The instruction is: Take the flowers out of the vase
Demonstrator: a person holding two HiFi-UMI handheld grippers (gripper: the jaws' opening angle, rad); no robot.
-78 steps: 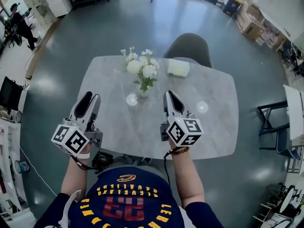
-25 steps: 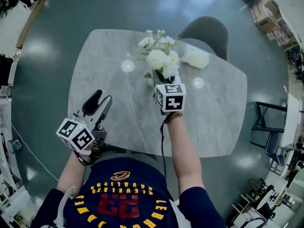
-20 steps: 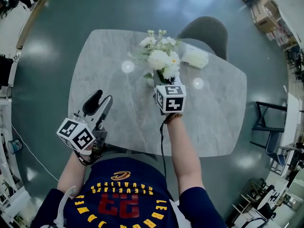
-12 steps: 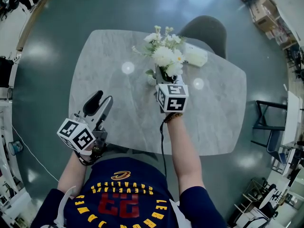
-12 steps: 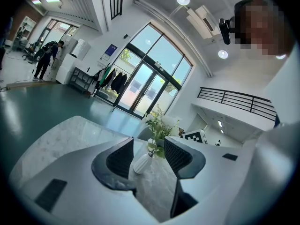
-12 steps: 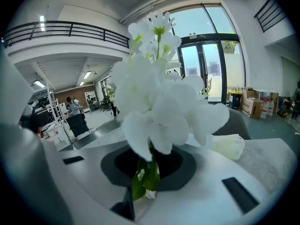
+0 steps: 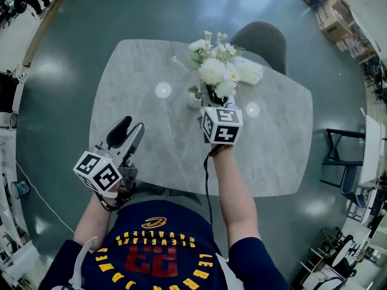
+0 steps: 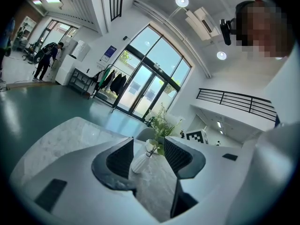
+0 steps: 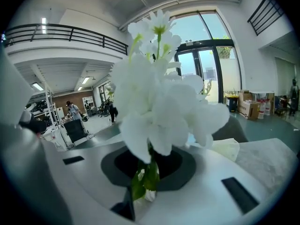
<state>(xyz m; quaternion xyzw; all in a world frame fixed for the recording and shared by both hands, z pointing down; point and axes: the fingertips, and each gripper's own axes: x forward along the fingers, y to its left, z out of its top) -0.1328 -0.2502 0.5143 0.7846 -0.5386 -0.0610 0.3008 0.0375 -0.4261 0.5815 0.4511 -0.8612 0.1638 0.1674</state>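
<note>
A bunch of white flowers [image 7: 214, 68] with green leaves is held over the table, my right gripper [image 7: 211, 101] shut on its stems [image 9: 147, 175]. Those jaws have just been closing, with the stems between them. The blooms [image 9: 159, 97] fill the right gripper view. The small white ribbed vase [image 7: 193, 101] stands on the marble table [image 7: 151, 150], just left of that gripper. In the left gripper view a stem still runs down to the mouth of the vase [image 8: 139, 162]. My left gripper [image 7: 124, 128] hangs open near the table's front left, nothing between its jaws [image 8: 147, 151].
A white soft pack [image 7: 248, 71] lies on the table behind the flowers, also seen as the pack [image 9: 225, 149] in the right gripper view. A grey chair [image 7: 260, 41] stands at the far side. The floor around the table is dark green; people stand far off.
The right gripper has lifted with the flowers, which moved up and slightly right in the head view, uncovering the vase. The left gripper barely shifted.
</note>
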